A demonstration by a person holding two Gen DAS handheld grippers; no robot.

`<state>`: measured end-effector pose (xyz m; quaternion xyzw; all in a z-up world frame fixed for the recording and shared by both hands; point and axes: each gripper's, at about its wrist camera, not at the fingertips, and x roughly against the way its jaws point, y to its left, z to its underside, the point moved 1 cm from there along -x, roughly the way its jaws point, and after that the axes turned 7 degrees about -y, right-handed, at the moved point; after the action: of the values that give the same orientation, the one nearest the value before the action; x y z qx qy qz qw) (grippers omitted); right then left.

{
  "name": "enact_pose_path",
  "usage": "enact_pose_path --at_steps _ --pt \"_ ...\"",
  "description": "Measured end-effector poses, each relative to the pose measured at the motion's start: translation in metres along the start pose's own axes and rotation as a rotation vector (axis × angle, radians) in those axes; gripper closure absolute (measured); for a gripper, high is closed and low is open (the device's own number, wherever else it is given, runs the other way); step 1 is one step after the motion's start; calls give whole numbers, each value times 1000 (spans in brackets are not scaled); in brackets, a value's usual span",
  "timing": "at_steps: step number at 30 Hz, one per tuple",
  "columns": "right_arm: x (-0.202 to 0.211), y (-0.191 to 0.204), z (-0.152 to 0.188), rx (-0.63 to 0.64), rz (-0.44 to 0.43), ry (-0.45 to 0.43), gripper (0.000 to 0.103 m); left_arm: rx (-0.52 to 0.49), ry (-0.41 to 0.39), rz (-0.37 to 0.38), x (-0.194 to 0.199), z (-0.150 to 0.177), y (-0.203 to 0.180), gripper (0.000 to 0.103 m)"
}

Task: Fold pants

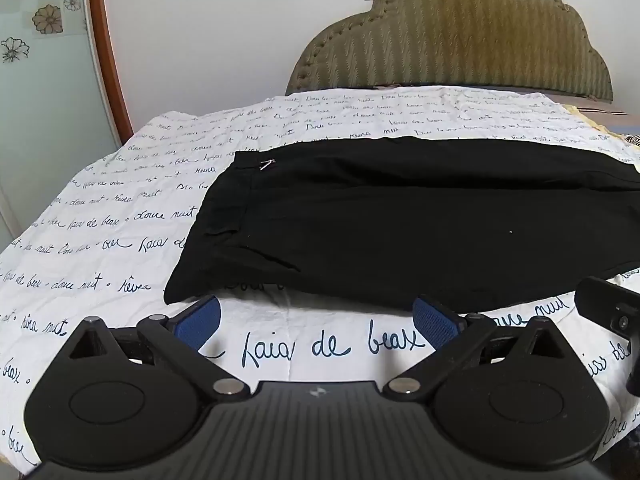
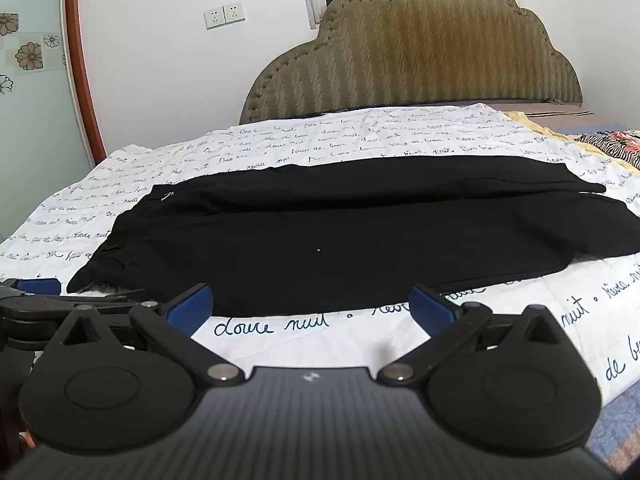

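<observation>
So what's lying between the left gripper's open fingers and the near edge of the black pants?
Only bare printed sheet; the left wrist view shows nothing else between the left gripper and the black pants.

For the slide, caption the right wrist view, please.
Open right tool poised before black pants laid flat on a script-printed sheet.

Black pants (image 2: pixel 340 232) lie flat across the middle of the frame on a white sheet (image 2: pixel 360 136) printed with dark cursive writing, waistband toward the left, legs running right. At the bottom, the right gripper (image 2: pixel 310 306) stands with its blue-padded jaws wide apart and nothing between them, just short of the pants' near edge. Part of the left gripper (image 2: pixel 36 286) shows at lower left. An upholstered headboard (image 2: pixel 420 52) fills the upper centre, with wall sockets (image 2: pixel 224 15) at upper left.
</observation>
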<state>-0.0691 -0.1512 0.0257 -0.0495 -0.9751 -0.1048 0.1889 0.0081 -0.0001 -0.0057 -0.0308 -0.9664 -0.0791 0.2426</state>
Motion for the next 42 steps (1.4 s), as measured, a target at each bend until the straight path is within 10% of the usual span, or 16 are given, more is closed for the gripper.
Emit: enact_pose_path --at_steps 42 --pt "1 -2 2 0 -46 13 0 -81 115 -20 -13 7 -11 0"
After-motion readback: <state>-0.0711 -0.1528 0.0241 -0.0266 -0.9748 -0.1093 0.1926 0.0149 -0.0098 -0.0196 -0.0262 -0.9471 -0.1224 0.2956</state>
